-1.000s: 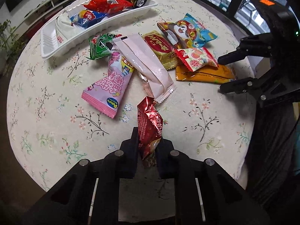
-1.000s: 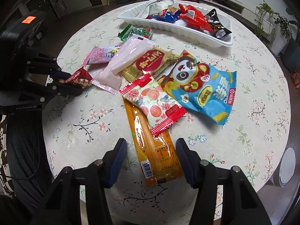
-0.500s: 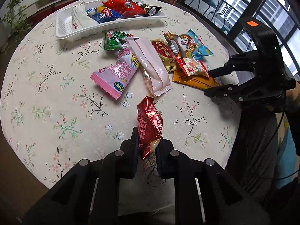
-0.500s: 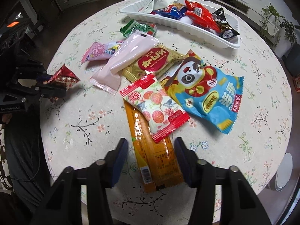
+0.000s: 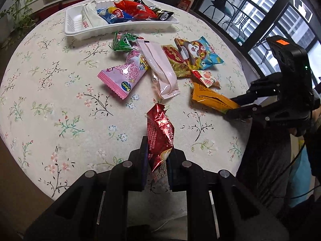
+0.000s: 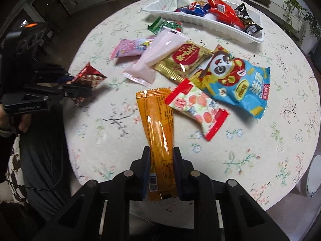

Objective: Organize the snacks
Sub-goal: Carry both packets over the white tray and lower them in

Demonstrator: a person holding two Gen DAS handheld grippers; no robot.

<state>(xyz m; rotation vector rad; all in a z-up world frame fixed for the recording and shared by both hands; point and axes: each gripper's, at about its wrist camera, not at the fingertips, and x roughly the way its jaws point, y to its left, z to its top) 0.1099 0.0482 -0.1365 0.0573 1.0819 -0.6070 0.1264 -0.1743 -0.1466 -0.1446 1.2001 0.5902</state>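
Observation:
My left gripper (image 5: 157, 156) is shut on a crinkled red foil snack (image 5: 159, 132) and holds it above the near table edge; it also shows in the right wrist view (image 6: 88, 78). My right gripper (image 6: 161, 158) is shut on the end of a long orange packet (image 6: 158, 124), seen from the left wrist view too (image 5: 212, 100). A white tray (image 5: 72, 26) at the far side holds several snacks. Loose packs lie mid-table: pink (image 5: 124, 74), pale pink (image 5: 160, 70), green (image 5: 124, 42), gold (image 6: 184, 60), blue panda (image 6: 236, 80), red-and-white (image 6: 198, 108).
The round table has a floral cloth (image 5: 50, 92). Its near edge drops off just below both grippers. A low shelf with plants (image 5: 20, 10) stands beyond the table, and windows with chairs (image 5: 240, 16) are at the right.
My right gripper closed on the orange packet and lifted its near end. My left gripper pulled back and higher with the red foil snack.

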